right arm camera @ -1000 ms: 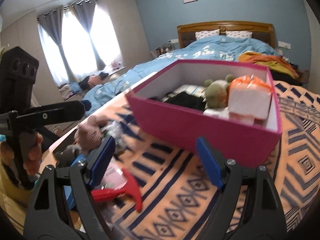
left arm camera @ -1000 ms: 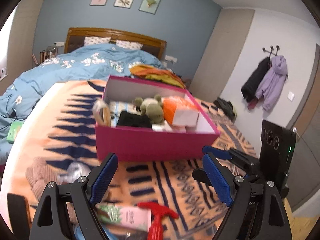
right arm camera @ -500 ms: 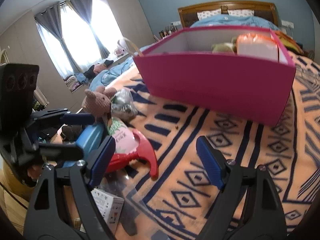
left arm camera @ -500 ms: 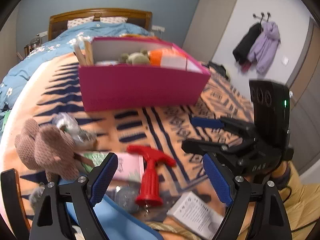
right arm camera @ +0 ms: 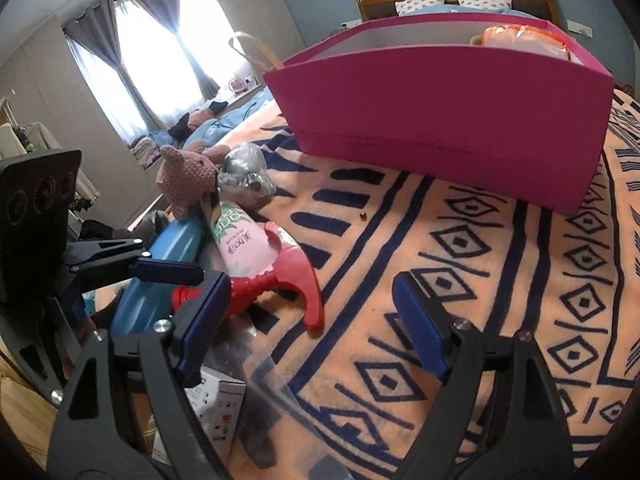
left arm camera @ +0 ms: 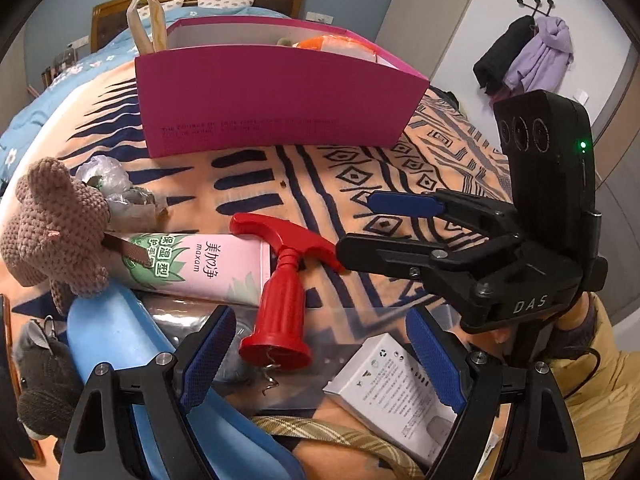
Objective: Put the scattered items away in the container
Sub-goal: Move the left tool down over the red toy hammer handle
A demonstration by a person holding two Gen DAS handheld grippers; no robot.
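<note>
Left wrist view: pink box sat on the bed, partly filled; red corkscrew, pink tube, knitted toy lay loose nearby. Both grippers, wide and empty, had dropped from box to clutter, likely lining up another pick.

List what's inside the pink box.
Above the pink box rim only an orange-and-white pack, a bit of green plush and a beige loop handle show. The front wall hides everything lower.
</note>
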